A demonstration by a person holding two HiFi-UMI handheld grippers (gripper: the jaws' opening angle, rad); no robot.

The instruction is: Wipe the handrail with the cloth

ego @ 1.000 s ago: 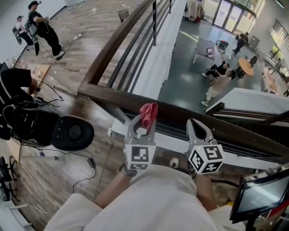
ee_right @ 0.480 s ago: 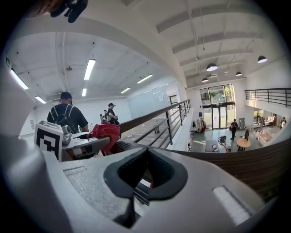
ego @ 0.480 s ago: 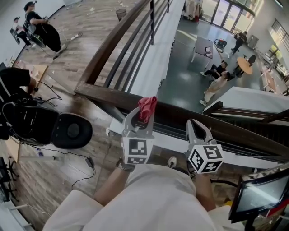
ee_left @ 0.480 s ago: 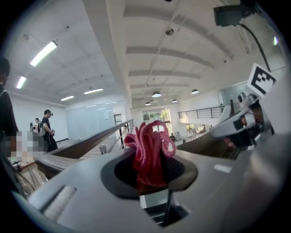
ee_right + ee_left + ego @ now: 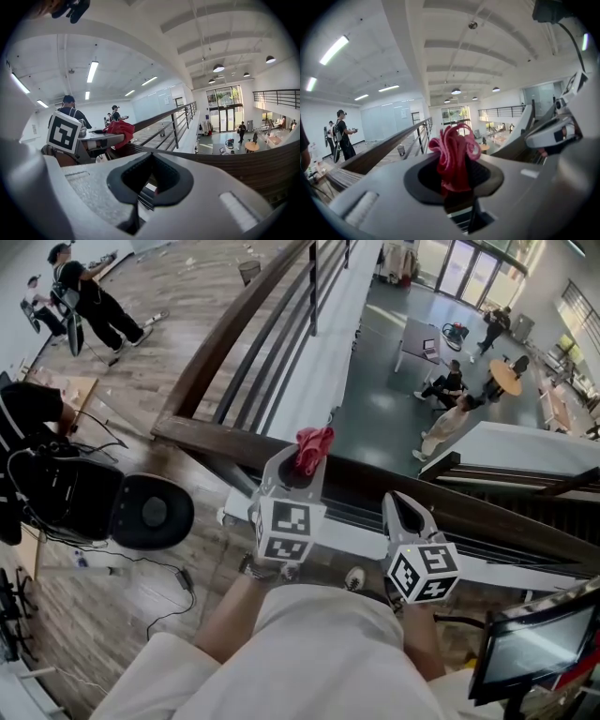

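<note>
We see the red cloth (image 5: 313, 444) bunched and pinched between the jaws of the left gripper (image 5: 298, 465), its loose folds sticking out past the fingertips. It sits at the top edge of the dark wooden handrail (image 5: 211, 438), a little to the right of the corner where that rail meets a second one running away from us. We cannot tell whether cloth and wood actually touch. The right gripper (image 5: 405, 508) points at the same rail further right, below its top edge. Its jaws are closed together with nothing between them. We hold both grippers out in front of our light trousers (image 5: 319, 652). To the left, on the wooden floor, stands a black round seat (image 5: 150, 512). Far up the second rail we make out a small grey bin (image 5: 248, 272); its contents are too small to see. Beyond the rail, people (image 5: 441, 423) stand on the lower floor.
</note>
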